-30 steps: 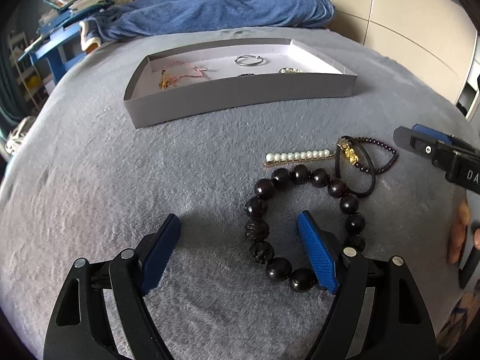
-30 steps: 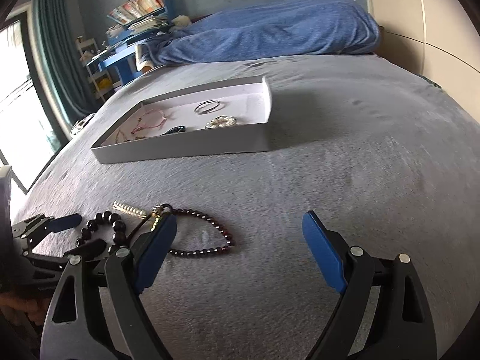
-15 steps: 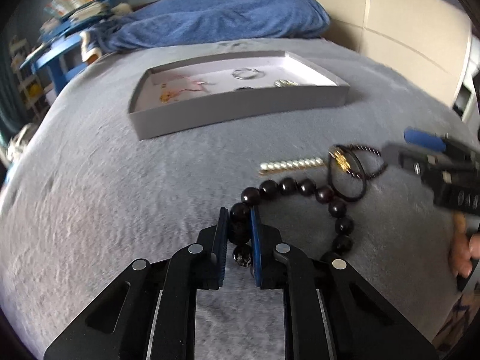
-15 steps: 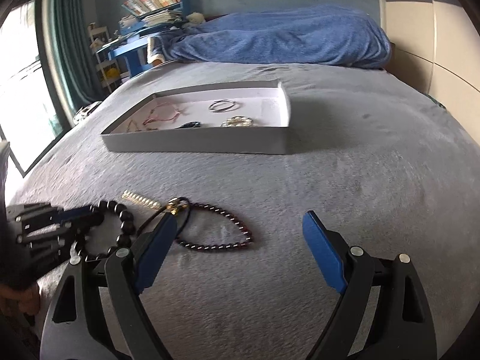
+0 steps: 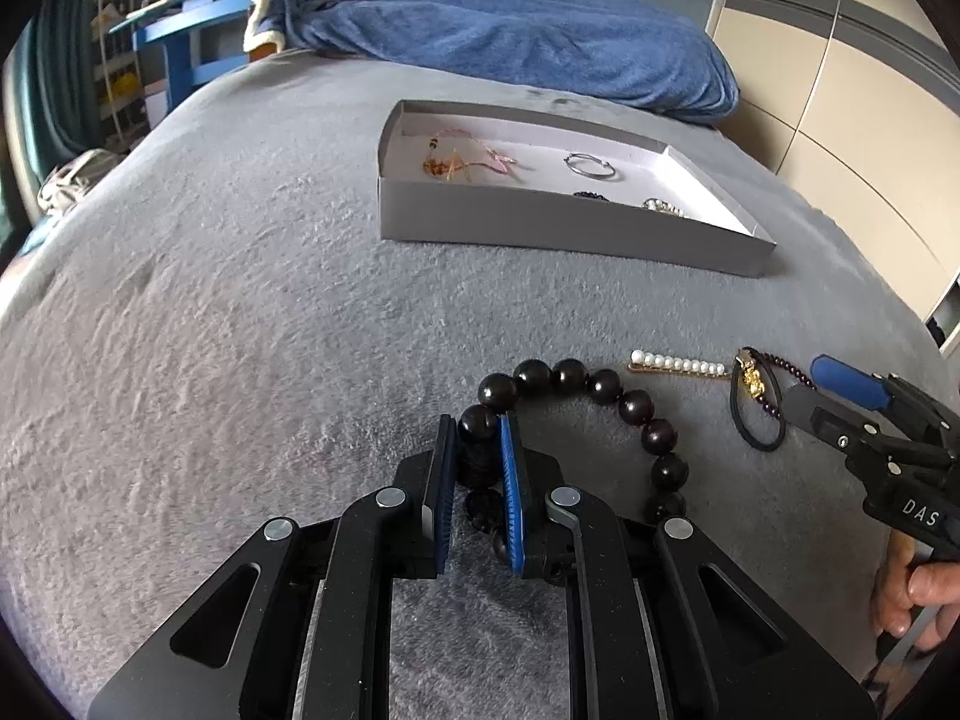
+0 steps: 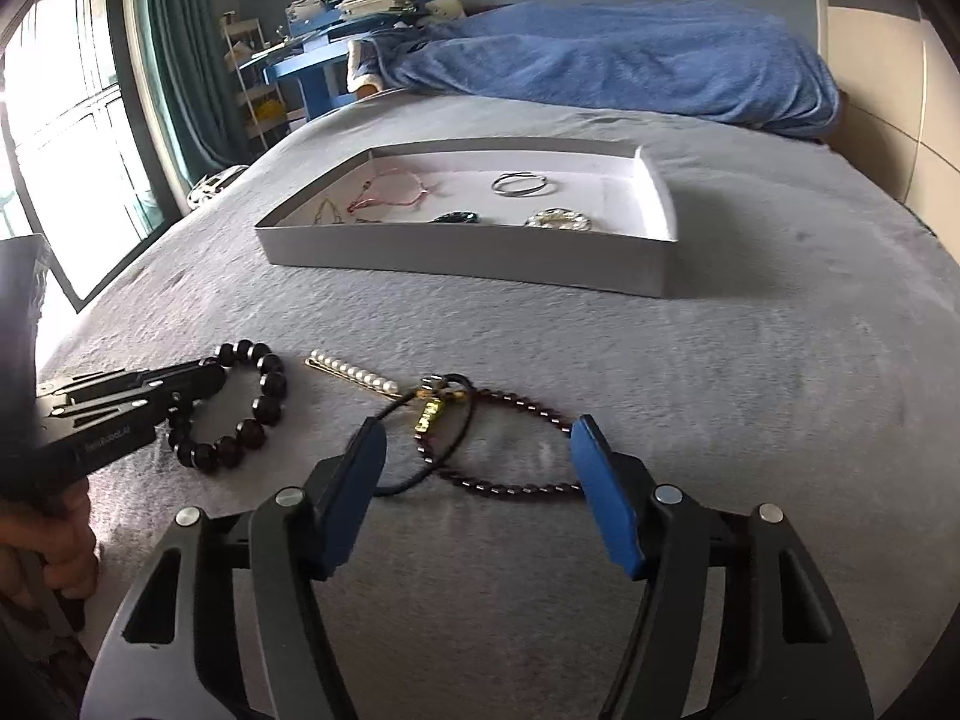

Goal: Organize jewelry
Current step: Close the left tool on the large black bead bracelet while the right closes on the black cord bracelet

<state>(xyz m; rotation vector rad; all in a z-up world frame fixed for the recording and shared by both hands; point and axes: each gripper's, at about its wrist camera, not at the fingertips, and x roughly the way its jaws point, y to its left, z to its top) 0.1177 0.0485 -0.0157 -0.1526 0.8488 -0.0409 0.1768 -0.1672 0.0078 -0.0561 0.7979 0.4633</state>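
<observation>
Dark round-bead bracelet (image 5: 636, 407) pinched by left hand-held gripper (image 5: 478, 468), fuzzy grey blanket (image 5: 240, 312), prob. wood

A grey plush bedspread (image 6: 750, 360) fills the room's middle, with a blue blanket (image 6: 630, 66) heaped at twelve o'clock. At ten o'clock stand a blue desk (image 6: 312, 69) stacked with books and teal curtains (image 6: 180, 60) beside a bright window (image 6: 66, 138); beige wardrobe panels (image 5: 858, 96) close off two o'clock.

You can read only "DAS" in white on the right gripper (image 5: 840, 396); the left gripper's (image 6: 210, 375) lettering is too blurred.
</observation>
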